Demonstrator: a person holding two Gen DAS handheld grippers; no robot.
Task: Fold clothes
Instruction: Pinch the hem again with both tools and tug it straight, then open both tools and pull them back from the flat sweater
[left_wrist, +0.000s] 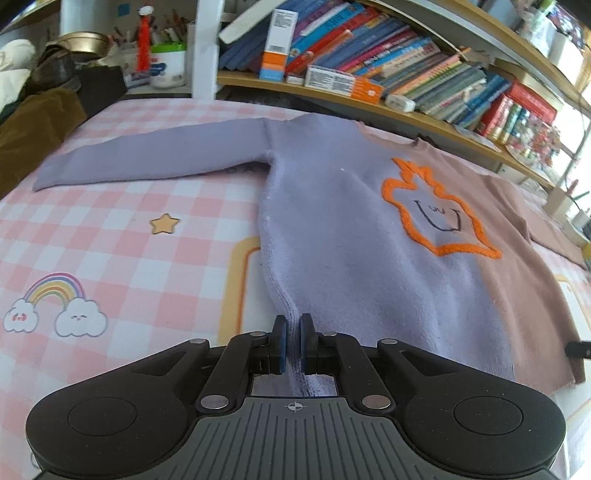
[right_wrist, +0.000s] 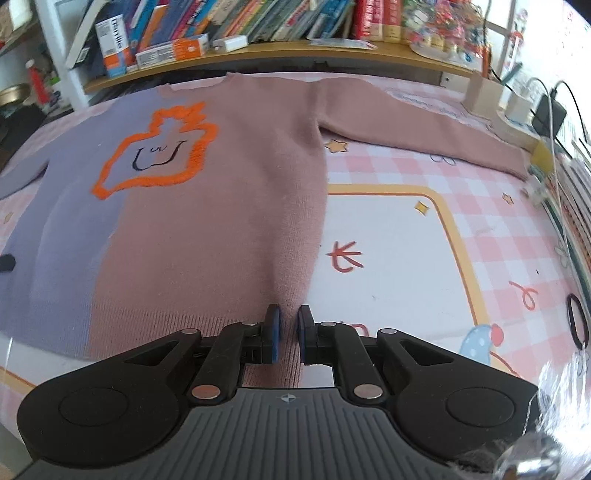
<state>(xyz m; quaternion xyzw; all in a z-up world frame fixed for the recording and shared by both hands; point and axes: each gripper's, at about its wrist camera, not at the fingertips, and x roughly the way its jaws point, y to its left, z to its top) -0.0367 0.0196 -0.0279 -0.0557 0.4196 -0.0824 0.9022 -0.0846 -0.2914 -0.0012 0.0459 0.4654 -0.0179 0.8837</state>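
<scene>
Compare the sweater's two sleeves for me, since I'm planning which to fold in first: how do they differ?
The left sleeve is lavender, the right sleeve dusty pink, matching their halves of the sweater. The left sleeve's cuff ends on bare checked bedcover; the right sleeve's cuff reaches clutter and cables at the edge. Both lie flat, stretched straight out, unfolded.

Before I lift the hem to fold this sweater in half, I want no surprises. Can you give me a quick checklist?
1. Left tongs pinch the lilac hem corner: ok.
2. Right tongs pinch the brown hem corner: ok.
3. Sweater lies flat, front up: ok.
4. Both sleeves spread out: lilac sleeve and brown sleeve: ok.
5. Brown cuff free of the clutter at the bed edge: cannot tell.
</scene>
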